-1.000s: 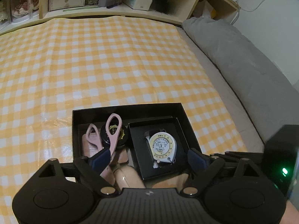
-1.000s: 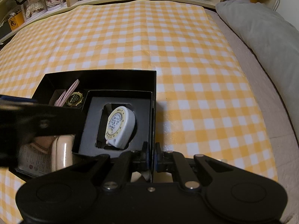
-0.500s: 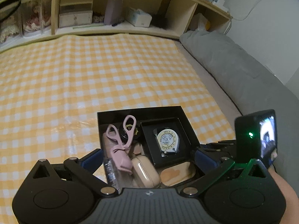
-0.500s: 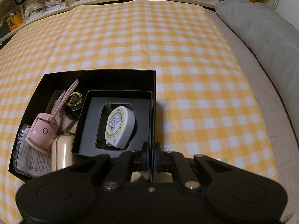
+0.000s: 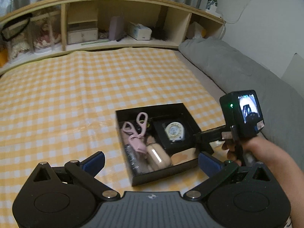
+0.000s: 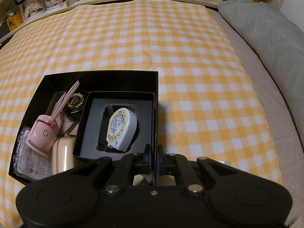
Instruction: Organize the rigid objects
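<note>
A black box (image 6: 114,81) sits on the yellow checked cloth (image 6: 152,38). Inside lie a pink eyelash curler (image 6: 42,138), a black jar (image 6: 76,102), a beige case (image 6: 62,157), a clear packet (image 6: 32,161) and a smaller black box (image 6: 89,133) with a white tape measure (image 6: 121,129). My right gripper (image 6: 154,152) is shut on the black box's right wall. In the left wrist view my left gripper (image 5: 151,162) hangs open and empty, above and nearer than the black box (image 5: 161,178), the curler (image 5: 135,138) and the tape measure (image 5: 173,131). The right gripper (image 5: 203,138) shows there too.
A wooden shelf (image 5: 114,43) with small boxes and jars runs along the far edge of the cloth. A grey cushion (image 5: 237,72) lies along the right side. The person's hand (image 5: 237,150) holds the right gripper's handle beside the box.
My left gripper has drawn back and up from over the box, its jaws spreading wider. The pink curler stays lying in the box. The right gripper has not moved.
</note>
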Available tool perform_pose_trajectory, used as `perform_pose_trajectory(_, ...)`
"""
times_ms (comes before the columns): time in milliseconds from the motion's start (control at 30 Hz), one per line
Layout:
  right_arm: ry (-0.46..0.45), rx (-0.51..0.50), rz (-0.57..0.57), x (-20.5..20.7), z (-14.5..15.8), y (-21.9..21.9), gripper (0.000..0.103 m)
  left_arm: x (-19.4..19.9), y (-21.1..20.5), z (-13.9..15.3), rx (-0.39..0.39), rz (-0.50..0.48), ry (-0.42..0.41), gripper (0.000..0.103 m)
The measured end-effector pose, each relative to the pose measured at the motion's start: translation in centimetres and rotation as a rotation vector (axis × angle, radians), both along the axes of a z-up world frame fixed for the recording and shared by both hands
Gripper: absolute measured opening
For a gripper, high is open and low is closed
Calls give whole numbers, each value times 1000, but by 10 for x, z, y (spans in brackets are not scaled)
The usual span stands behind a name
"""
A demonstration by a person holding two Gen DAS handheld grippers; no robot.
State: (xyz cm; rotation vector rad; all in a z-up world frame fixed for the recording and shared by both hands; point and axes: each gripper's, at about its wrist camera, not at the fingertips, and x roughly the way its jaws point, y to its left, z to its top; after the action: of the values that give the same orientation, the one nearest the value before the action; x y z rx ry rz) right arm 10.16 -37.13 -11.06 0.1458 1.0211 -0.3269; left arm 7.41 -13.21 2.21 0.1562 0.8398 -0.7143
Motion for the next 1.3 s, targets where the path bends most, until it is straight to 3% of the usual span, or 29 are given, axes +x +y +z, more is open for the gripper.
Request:
perform_pose_trajectory(367, -4, -10, -12, -6, 0, 0, 6, -21, 29, -9, -27, 65, -33, 103)
perform_pose_trajectory(567, -85, -36, -34, -32, 33, 18, 10, -19, 40, -10, -41, 93, -36, 103)
perform_pose_trajectory(800, -245, -38, -18, -70, 85, 49, 20, -23, 45, -8, -51, 104, -57, 103)
perform_pose_trajectory(900, -291, -33, 4, -90, 99, 66, 29, -26, 47, -6, -53, 112, -71, 103)
perform_pose_trajectory(1033, -336, -47, 14, -116, 114, 85, 50, -31, 48, -6, -40, 106, -87, 103)
perform_pose_trajectory(1200, -363, -69, -2, -147, 123, 99, 63, -36, 48, -5, -32, 114, -105, 103)
perform_pose_trajectory(1300, -405, -78, -61, -167, 125, 101, 81, -39, 49, -4, -34, 122, -117, 103)
